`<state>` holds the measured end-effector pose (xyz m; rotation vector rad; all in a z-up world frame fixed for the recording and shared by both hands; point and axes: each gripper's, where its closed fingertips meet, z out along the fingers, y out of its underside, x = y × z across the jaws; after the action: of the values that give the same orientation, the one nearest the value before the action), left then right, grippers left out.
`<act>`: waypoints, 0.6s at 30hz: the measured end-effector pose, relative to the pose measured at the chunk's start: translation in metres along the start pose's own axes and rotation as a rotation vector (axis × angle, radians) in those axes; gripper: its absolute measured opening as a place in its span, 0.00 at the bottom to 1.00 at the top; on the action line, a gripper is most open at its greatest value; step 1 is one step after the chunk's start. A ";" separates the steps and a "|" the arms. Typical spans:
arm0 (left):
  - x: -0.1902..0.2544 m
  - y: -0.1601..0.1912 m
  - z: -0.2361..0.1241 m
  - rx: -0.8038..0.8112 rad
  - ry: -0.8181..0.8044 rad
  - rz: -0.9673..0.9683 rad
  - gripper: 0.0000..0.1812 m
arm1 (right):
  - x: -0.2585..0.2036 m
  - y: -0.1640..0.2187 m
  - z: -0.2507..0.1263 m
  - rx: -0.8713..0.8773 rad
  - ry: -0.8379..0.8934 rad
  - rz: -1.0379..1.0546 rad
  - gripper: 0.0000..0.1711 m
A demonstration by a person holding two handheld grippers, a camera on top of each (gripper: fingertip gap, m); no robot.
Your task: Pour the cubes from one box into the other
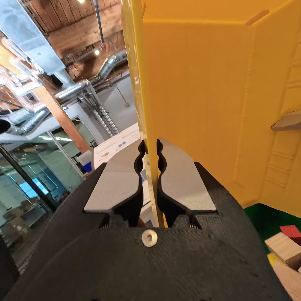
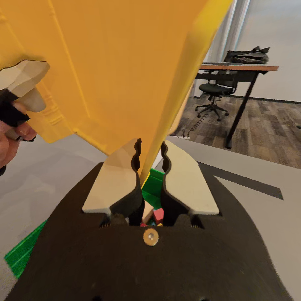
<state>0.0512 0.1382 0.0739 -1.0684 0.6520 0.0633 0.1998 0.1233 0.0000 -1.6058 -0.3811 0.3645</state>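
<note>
Cubes [image 2: 158, 215] lie in the green box [image 2: 153, 187] on the grey table [image 2: 48, 171], under the upended yellow box [image 2: 114, 65]. Left claw [image 1: 150, 145] is nearly closed, pinching one yellow wall; right claw [image 2: 150, 145] is slightly wider and grips the opposite wall. Both boxes sit directly ahead of the claws.

Bright indoor light, blurred backgrounds (wide-angle bending), soft shadows
</note>
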 end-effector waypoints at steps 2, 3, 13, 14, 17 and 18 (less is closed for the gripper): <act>-0.020 0.001 -0.008 -0.040 0.000 -0.011 0.07 | -0.021 -0.010 0.005 -0.025 -0.038 -0.014 0.12; -0.031 0.003 -0.013 -0.065 -0.009 -0.015 0.07 | -0.033 -0.015 0.008 -0.037 -0.062 -0.023 0.13; -0.151 0.077 -0.098 -0.451 -0.105 -0.175 0.03 | -0.179 -0.009 0.059 -0.257 -0.401 0.007 0.21; -0.159 0.091 -0.110 -0.499 -0.100 -0.203 0.03 | -0.195 -0.002 0.066 -0.300 -0.450 0.022 0.22; -0.181 0.142 -0.148 -0.671 -0.065 -0.299 0.02 | -0.229 0.015 0.074 -0.386 -0.571 0.090 0.26; -0.186 0.163 -0.163 -0.743 -0.051 -0.347 0.03 | -0.233 0.018 0.072 -0.394 -0.580 0.085 0.28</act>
<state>-0.2329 0.1326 -0.0087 -1.8777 0.3851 0.0307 -0.0397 0.0809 -0.0218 -1.8859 -0.8688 0.8684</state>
